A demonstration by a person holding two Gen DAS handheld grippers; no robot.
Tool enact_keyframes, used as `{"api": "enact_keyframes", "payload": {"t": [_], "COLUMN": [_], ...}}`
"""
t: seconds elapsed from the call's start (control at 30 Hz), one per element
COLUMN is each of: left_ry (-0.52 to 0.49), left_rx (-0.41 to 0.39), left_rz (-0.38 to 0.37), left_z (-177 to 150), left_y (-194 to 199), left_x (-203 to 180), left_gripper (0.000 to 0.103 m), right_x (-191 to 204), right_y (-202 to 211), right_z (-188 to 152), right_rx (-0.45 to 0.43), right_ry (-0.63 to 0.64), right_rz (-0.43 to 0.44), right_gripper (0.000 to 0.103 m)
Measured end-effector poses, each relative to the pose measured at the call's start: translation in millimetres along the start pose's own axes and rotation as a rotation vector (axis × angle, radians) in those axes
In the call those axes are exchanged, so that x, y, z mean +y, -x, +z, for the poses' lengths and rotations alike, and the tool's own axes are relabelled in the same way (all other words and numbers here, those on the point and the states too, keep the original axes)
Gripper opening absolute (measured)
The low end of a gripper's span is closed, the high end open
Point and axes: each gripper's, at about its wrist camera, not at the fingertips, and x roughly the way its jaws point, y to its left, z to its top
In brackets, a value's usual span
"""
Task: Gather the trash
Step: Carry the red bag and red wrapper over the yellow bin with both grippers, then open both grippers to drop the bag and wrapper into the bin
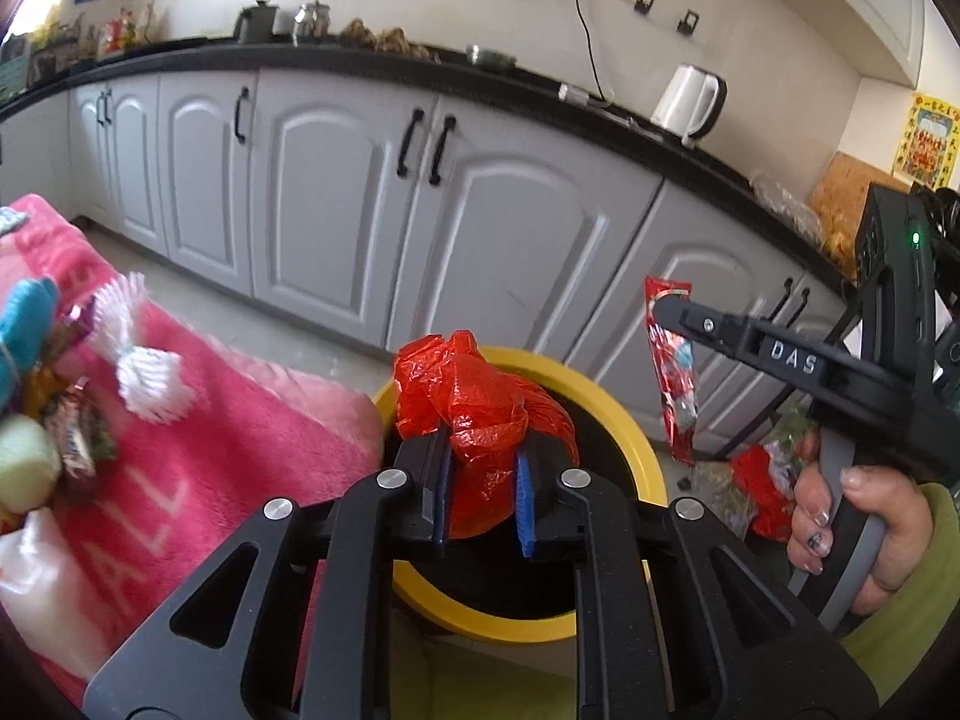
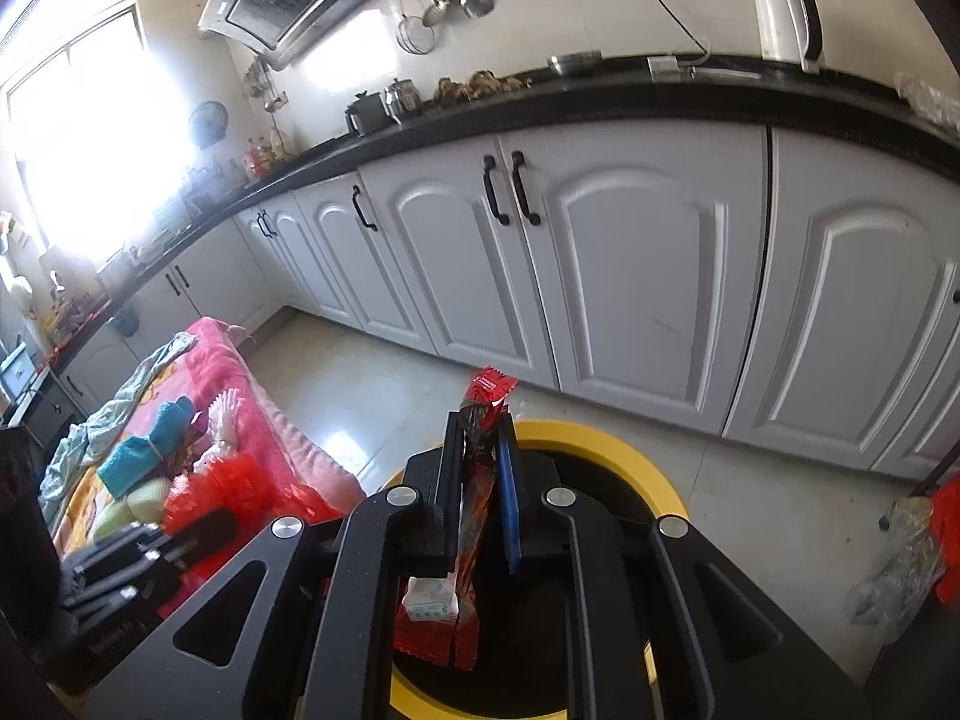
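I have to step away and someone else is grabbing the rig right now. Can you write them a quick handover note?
Left gripper: shut on a crumpled red plastic bag, held over the yellow-rimmed bin.
Right gripper: shut on a red snack wrapper, also above the bin.
Done: both pieces picked up.
Left: release both into the bin, then collect the candy wrappers on the pink blanket.

Left gripper (image 1: 480,468): jaws closed on a crumpled red bag (image 1: 480,402). Right gripper (image 2: 480,450): jaws clamped on a red wrapper (image 2: 477,480) (held upright), right hand (image 1: 852,540) wrapped around the handle.
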Motion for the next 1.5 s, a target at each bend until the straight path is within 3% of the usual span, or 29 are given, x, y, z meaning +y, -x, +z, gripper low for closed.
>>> {"api": "enact_keyframes", "payload": {"t": [0.1,0.23,0.33,0.4,0.57,0.83,1.13,1.5], "left_ry": [0.003,0.011,0.025,0.026,0.010,-0.009,0.022,0.034], "left_rx": [0.027,0.058,0.070,0.066,0.049,0.002,-0.049,-0.115], "left_rz": [-0.008,-0.017,-0.028,-0.031,-0.035,-0.002,0.023,0.097], "left_z": [-4,-7,-9,-7,-5,1,12,19], "left_y": [-11,-22,-26,-28,-26,-9,13,46], "left_x": [-2,-1,0,-2,-12,-13,-2,21], "left_gripper": [0.011,0.019,0.039,0.043,0.067,0.090,0.092,0.092], "right_x": [-6,-14,-20,-26,-35,-32,-20,7], "right_y": [-7,-8,-1,7,25,33,41,42], "right_z": [-1,-6,-6,-8,-6,-1,-2,-6], "right_rx": [0.020,0.031,0.022,0.006,-0.035,-0.069,-0.110,-0.113], "right_ry": [-0.024,-0.053,-0.066,-0.076,-0.104,-0.078,-0.033,0.023], "right_rz": [0.006,0.000,-0.016,-0.030,-0.054,-0.072,-0.113,-0.087], "right_gripper": [0.025,0.030,0.040,0.043,0.052,0.062,0.076,0.084]}}
